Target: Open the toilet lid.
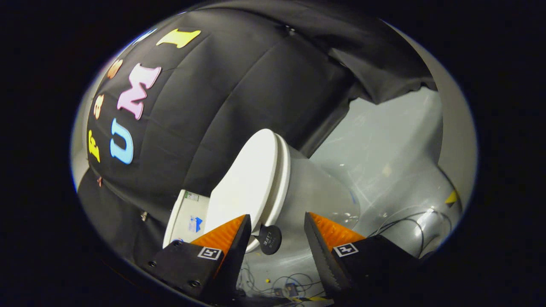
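Approach step. Gripper (277, 232) spread wide, holding nothing. Toilet lid (245, 183) closed on the bowl (315, 196), just ahead of the fingers; small dark pull tab (269, 239) at its front edge sits between them. Next, probably: advance, pinch tab, swing lid up. Tab print and tank (187, 217) sticker too small to read.

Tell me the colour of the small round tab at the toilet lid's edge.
Black, clearest in the gripper view: the tab hangs off the white toilet lid between the open gripper fingers.
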A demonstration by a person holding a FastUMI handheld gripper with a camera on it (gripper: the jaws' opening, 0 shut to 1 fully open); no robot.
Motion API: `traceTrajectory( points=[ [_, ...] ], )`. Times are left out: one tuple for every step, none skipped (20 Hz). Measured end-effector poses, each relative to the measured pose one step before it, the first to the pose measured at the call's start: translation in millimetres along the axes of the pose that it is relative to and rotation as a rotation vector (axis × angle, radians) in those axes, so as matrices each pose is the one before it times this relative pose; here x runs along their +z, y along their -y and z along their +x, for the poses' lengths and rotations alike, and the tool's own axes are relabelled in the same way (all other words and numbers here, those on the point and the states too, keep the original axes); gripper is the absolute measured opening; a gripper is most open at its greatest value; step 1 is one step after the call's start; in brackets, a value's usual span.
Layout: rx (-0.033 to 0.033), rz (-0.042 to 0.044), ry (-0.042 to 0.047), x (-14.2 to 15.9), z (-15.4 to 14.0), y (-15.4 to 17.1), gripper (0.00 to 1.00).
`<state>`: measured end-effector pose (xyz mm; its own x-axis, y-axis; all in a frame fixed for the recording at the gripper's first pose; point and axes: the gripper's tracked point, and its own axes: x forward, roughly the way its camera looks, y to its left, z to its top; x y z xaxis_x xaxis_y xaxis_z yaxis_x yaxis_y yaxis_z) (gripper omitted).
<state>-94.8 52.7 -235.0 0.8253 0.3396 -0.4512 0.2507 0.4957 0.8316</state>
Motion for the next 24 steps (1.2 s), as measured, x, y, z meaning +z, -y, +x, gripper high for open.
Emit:
traceTrajectory(
  points=[
    [-0.03572, 0.02531, -0.00347, -5.39, 1.06, 11.52, 0.69],
    [0.01721, 0.02123, -0.00446, -1.54, 0.50, -0.26, 0.58],
    [0.01448, 0.03537, -0.01370, -2.35, 1.46, -1.63, 0.47],
    [0.01738, 0.04475, -0.01996, -3.08, 0.61, -3.41, 0.47],
    [0.01883, 0.03611, -0.00956, -2.48, -2.27, -2.88, 0.47],
    [0.02438, 0.02412, -0.00747, 0.13, 2.18, -4.19, 0.47],
    [0.01930, 0.00847, -0.00496, -1.07, -0.46, -3.21, 0.47],
    [0.01446, 0.00182, -0.00383, -1.59, -0.16, -1.91, 0.47],
    [0.00610, 0.00106, -0.01316, -2.68, 0.84, -2.31, 0.40],
    [-0.02108, -0.01591, -0.01169, -10.06, 3.92, 4.32, 0.33],
    [-0.01170, 0.03094, 0.03624, 8.83, 2.14, 6.51, 0.26],
    [0.00253, -0.00187, -0.00182, -9.86, 16.45, 4.66, 0.19],
    [0.00324, 0.00092, -0.00796, 7.57, -19.36, -5.63, 0.12],
    [0.00623, 0.02750, -0.00255, 3.40, -3.18, -2.60, 0.12],
    [0.01061, 0.02853, -0.00471, 0.39, -1.06, -3.09, 0.13],
    [0.00432, 0.00501, -0.00522, -0.41, 0.42, 1.53, 0.11],
    [0.00135, -0.00459, 0.00172, 0.12, 0.82, 1.12, 0.10],
    [-0.00091, 0.00205, 0.00009, -0.24, -0.23, -0.70, 0.10],
    [0.00837, 0.00475, -0.00610, -0.48, -0.06, -1.39, 0.10],
    [0.00826, -0.00455, -0.00162, -0.51, -0.92, 0.20, 0.10],
    [-0.03273, 0.02653, 0.01745, 5.09, 0.61, 2.80, 0.08],
    [0.01729, -0.00458, -0.00552, -4.04, -2.55, -0.84, 0.05],
    [0.00020, -0.00383, 0.00421, 0.46, 2.07, 0.04, 0.05],
    [-0.00186, 0.00203, -0.00309, -1.04, -0.09, -1.20, 0.05]
  ],
)
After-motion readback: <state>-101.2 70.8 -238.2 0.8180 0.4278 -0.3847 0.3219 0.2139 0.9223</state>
